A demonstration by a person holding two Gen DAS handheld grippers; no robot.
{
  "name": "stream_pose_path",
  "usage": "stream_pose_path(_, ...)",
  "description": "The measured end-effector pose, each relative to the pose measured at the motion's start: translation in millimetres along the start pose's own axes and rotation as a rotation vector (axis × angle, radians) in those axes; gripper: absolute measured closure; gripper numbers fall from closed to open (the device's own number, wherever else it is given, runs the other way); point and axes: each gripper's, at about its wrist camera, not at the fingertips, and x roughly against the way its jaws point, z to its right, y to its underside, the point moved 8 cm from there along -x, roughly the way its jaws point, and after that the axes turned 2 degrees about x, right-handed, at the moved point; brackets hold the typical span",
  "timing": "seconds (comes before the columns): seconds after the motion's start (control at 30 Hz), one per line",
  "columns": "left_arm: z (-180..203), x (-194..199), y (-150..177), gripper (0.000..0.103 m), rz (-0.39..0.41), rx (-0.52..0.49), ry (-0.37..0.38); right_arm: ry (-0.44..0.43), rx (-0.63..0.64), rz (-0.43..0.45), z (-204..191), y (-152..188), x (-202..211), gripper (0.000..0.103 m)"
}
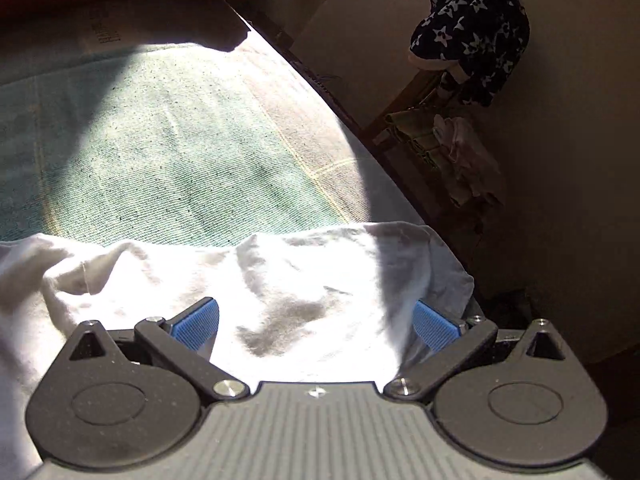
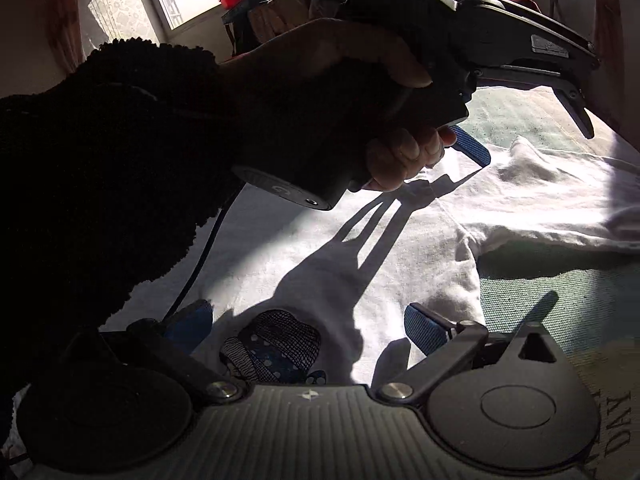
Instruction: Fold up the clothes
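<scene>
On the green woven cloth (image 1: 168, 152) covering the surface, we are seeing one white T-shirt (image 1: 304, 280) lying soft and rumpled, its cotton thrown into loose folds and glaring in strong sunlight. The cloth under it is showing a coarse twill weave with thin yellow lines crossing it. We cannot tell whether that surface is a bed or something else.

In the left wrist view, the left hand-held gripper (image 1: 316, 326) is hovering low over the shirt's edge with its jaws spread wide, nothing between them. Its two ribbed blue pads (image 1: 196, 324) are sitting on black hinged links.

In the right wrist view, the right hand-held gripper (image 2: 308, 328) is likewise gaping wide over the shirt, just above a dark netted print with blue dotted patches (image 2: 276, 344). Ahead of it, a hand (image 2: 400, 156) in a fuzzy black sleeve (image 2: 120, 160) is wrapping its fingers around the other gripper's handle, tilting that tool down toward the shirt and casting a long shadow across the white fabric. A black cable (image 2: 204, 256) is trailing from the handle's base.

Off the edge, we are noticing one dark star-printed garment (image 1: 472, 28) heaped on a chair-like frame, with a pale crumpled piece (image 1: 464, 152) below it.
</scene>
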Motion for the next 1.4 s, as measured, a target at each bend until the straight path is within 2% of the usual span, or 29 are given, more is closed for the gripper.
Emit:
stream_pose_path(0.1, -20, 5, -13, 0.001, 0.09, 0.027, -0.078, 0.0, -0.021, 0.001, 6, -1, 0, 0.0)
stream_pose_path(0.23, -27, 18, -25, 0.001, 0.119, 0.114, -0.063, -0.009, -0.036, 0.005, 7, -2, 0, 0.0)
stream_pose_path(0.33, -3, 19, -21, 0.001, 0.083, 0.072, 0.031, -0.026, -0.031, 0.013, 4, 0, 5, 0.0)
stream_pose_path(0.43, 19, 6, -11, 0.001, 0.006, 0.028, 0.11, -0.025, -0.027, 0.009, 2, 0, 3, 0.0)
stream_pose_path(0.5, 23, -8, -5, 0.001, -0.027, 0.004, 0.098, -0.018, -0.027, 0.003, 3, -1, 0, 0.0)
stream_pose_path(0.57, 20, -19, -6, 0.001, -0.021, 0.009, 0.09, -0.009, -0.03, 0.0, 6, -3, -3, 0.0)
stream_pose_path(0.7, 3, -13, -29, 0.001, 0.082, 0.056, -0.017, 0.0, -0.05, 0.002, 10, -4, -5, 0.0)
stream_pose_path(0.8, -3, 1, -32, 0.001, 0.088, 0.121, 0.023, -0.008, -0.061, 0.009, 10, -7, -5, 0.0)
stream_pose_path(0.97, 11, 20, -5, 0.001, 0.032, 0.059, 0.083, -0.032, -0.046, 0.005, 8, -3, -2, 0.0)
stream_pose_path(1.17, -3, 20, 9, 0.001, 0.0, 0.047, 0.001, -0.047, -0.038, 0.01, 16, -11, 0, 0.0)
stream_pose_path(1.27, 1, 28, 9, 0.001, 0.0, 0.066, 0.057, -0.049, -0.036, 0.007, 18, -8, 1, 0.0)
stream_pose_path(1.4, 19, 31, 27, 0.001, -0.055, 0.014, 0.133, -0.061, -0.038, 0.014, 22, 4, 13, 0.0)
